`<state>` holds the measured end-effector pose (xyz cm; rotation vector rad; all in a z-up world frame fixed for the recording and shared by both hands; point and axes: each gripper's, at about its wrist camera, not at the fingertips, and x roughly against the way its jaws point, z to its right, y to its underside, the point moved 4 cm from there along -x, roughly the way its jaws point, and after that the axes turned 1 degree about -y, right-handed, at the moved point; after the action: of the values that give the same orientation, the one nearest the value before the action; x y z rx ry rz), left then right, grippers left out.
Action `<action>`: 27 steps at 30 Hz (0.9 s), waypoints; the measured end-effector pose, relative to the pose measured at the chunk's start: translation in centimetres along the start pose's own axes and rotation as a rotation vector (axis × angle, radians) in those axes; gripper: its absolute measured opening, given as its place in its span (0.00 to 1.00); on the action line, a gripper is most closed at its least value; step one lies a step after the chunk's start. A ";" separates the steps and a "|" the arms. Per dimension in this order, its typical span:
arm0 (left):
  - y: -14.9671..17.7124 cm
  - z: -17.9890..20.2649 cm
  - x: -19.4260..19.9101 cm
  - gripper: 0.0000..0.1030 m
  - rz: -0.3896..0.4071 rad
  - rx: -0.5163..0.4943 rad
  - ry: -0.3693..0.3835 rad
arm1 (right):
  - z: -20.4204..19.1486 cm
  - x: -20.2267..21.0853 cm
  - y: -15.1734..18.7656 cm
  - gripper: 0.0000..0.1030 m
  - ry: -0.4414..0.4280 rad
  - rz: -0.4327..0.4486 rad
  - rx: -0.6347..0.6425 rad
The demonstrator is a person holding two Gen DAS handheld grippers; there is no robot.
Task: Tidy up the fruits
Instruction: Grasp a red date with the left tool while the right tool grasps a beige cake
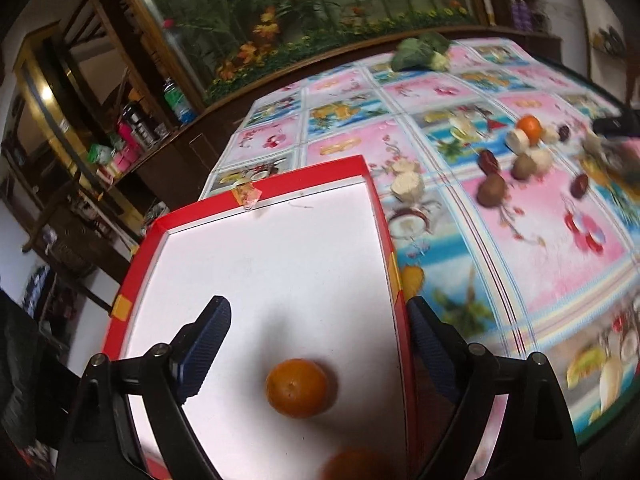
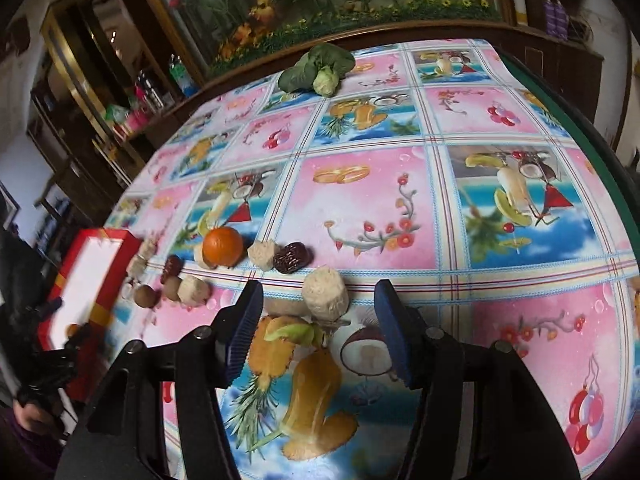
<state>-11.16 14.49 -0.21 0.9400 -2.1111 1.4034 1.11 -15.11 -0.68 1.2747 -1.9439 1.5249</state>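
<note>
Left gripper (image 1: 318,338) spread wide, empty, over red-rimmed tray (image 1: 372,200); orange (image 1: 297,387) on tray floor between fingers. Right gripper (image 2: 320,328) spread, empty; pale fruit chunk (image 2: 325,293) just ahead. No legible writing

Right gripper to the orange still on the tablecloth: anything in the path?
Yes. A pale cylindrical cut piece stands just ahead of the open right gripper, and a wrinkled dark red date and a pale chunk lie right of the round orange.
</note>
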 end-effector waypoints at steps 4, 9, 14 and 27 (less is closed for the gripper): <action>-0.8 0.8 2.3 0.87 0.049 -0.048 -0.003 | 0.0 -1.0 0.1 0.52 0.030 -0.029 0.005; -4.7 5.4 4.7 0.92 0.146 -0.037 0.172 | -0.3 -2.3 0.2 0.35 0.067 -0.059 0.017; -7.3 11.7 3.0 0.93 0.113 -0.079 0.313 | -0.4 -2.3 0.5 0.27 0.082 -0.053 0.031; -8.4 16.8 -1.6 0.58 -0.039 -0.039 0.505 | 0.8 -1.9 0.2 0.27 0.026 -0.073 -0.063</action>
<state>-3.67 -2.70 -2.58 0.5326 -1.7234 1.3965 2.17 -15.03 -2.52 1.2780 -1.8929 1.4269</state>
